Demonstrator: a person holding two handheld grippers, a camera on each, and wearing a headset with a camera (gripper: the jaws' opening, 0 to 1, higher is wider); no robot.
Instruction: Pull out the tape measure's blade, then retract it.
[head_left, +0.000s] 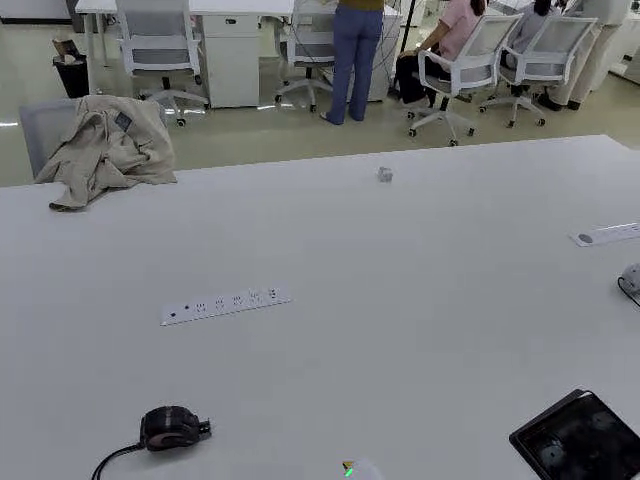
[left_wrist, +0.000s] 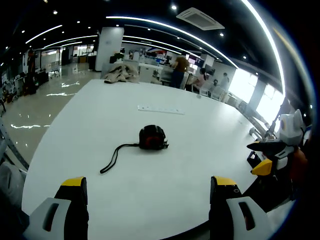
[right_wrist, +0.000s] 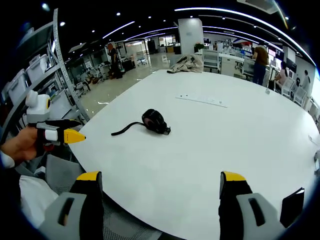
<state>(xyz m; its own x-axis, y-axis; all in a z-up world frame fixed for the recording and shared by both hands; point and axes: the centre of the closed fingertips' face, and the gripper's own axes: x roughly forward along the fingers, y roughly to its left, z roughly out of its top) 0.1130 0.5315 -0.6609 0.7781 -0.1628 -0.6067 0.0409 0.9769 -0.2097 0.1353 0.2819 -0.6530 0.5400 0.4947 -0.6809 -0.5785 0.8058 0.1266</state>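
The rounded black-and-red tape measure (head_left: 172, 427) lies near-left on the white desk (head_left: 400, 300), its black strap (head_left: 110, 460) trailing left and its blade mouth facing right. The left tongs (left_wrist: 148, 182), released, face it squarely and seem nearer. The right tongs (right_wrist: 161, 176), also released, have it ahead-left.

an open-plan office: white desks (head_left: 230, 40), swivel chairs (head_left: 455, 70), ceiling strip lights (left_wrist: 165, 32).

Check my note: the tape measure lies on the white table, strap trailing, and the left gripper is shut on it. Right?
One error: the left gripper is open and apart from the tape measure, as the left gripper view shows. The tape measure does lie on the white table, strap trailing.
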